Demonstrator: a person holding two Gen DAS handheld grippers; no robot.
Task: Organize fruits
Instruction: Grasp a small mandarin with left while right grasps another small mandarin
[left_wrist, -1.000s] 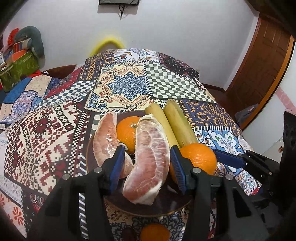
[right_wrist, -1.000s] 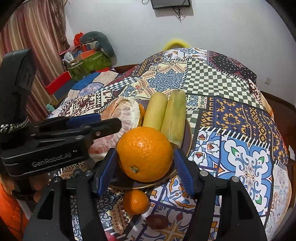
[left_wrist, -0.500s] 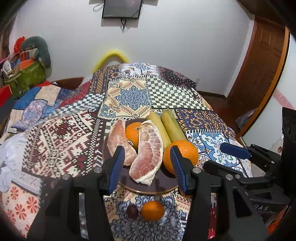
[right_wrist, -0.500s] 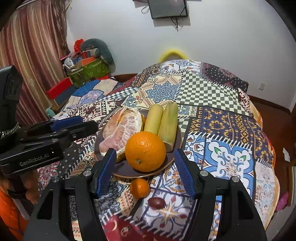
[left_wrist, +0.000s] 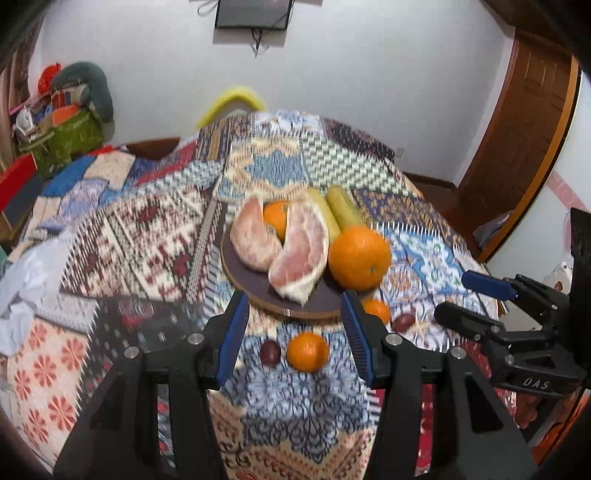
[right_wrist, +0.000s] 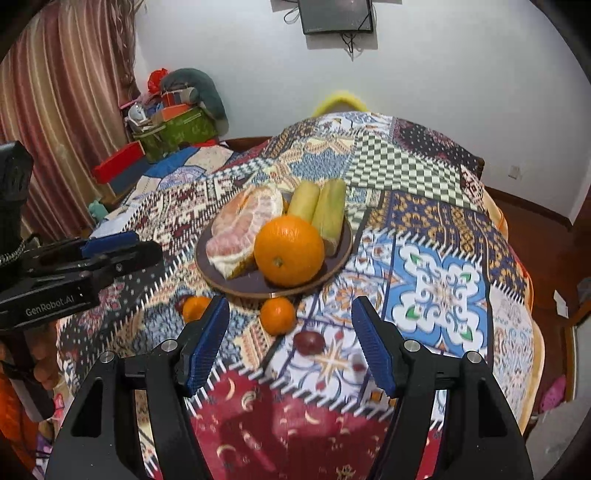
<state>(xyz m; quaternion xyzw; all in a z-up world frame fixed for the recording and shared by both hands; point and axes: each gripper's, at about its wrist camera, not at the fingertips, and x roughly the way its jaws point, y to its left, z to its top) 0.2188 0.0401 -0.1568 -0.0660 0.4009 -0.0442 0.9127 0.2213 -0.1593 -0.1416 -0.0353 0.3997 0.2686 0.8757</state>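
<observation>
Fruits are split between cloth and plate. Nearest me, my left gripper and my right gripper both hang above the patchwork tablecloth, jaws spread wide, nothing held. Just beyond them lie loose items: two small tangerines and two dark plums, near the rim of the dark plate. Farther on, the plate carries a large orange, pomelo segments and two green sugarcane pieces. Judgement: plated fruit is settled; loose pieces remain. Next move calls for lowering one gripper around a tangerine and closing gently.
</observation>
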